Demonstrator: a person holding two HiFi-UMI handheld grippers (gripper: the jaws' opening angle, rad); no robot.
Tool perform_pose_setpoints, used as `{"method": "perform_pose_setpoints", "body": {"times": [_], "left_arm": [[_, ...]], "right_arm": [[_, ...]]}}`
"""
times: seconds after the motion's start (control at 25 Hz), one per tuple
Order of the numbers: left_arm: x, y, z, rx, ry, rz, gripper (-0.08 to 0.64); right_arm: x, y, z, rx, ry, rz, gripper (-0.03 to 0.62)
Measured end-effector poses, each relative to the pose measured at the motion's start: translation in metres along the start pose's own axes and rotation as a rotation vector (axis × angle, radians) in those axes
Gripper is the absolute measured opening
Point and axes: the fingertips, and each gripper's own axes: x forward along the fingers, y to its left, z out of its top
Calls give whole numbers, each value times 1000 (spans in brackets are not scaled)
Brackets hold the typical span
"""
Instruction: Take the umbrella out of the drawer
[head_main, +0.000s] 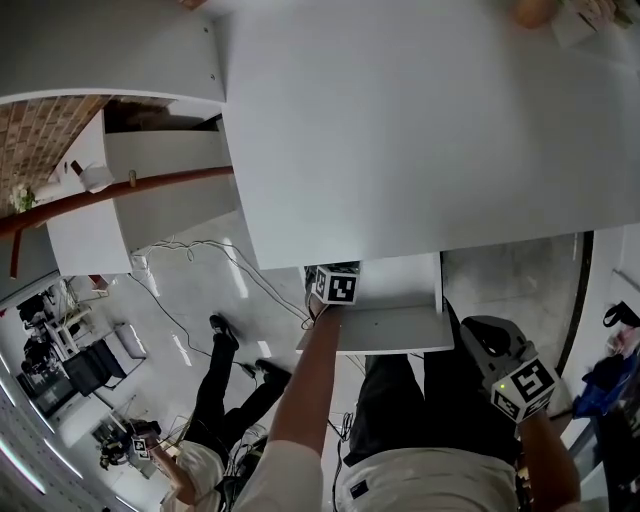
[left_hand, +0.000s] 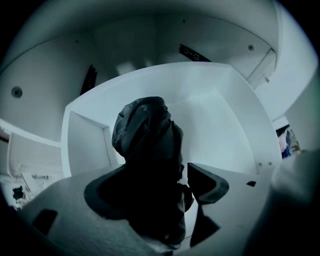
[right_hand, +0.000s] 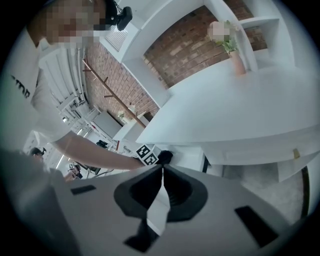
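Room: a white bench (head_main: 420, 130) fills my head view, with a brick wall (head_main: 40, 140) off to the left.
Drawer (head_main: 400, 330): pulled out from under the bench edge, white inside.
Umbrella (left_hand: 147, 135): dark and folded, in the drawer.
Left gripper (left_hand: 155, 189): aimed down into the drawer; I see its fingers (left_hand: 207, 182) spread wide either side of the umbrella, not clamping it.
Right gripper (right_hand: 162, 172): beside the drawer, fingers closed together, holding nothing.

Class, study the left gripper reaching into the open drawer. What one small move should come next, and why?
Probably close the left gripper on the umbrella. Its jaws stand wide apart, pointing down into the white drawer, with the dark folded umbrella between them but not yet pinched. The right gripper is shut, empty and off to the side.
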Motion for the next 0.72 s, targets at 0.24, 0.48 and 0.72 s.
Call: {"method": "perform_pose_setpoints", "body": {"times": [0.24, 0.48, 0.72], "left_arm": [[11, -1, 5, -81, -65, -8, 341], [9, -10, 6, -24, -98, -41, 290], [-5, -41, 15, 62, -131, -104, 259]], "right_arm": [[6, 6, -2, -3, 5, 18, 31], [5, -1, -6, -1, 2, 10, 31], [-7, -9, 3, -20, -23, -7, 31]]}}
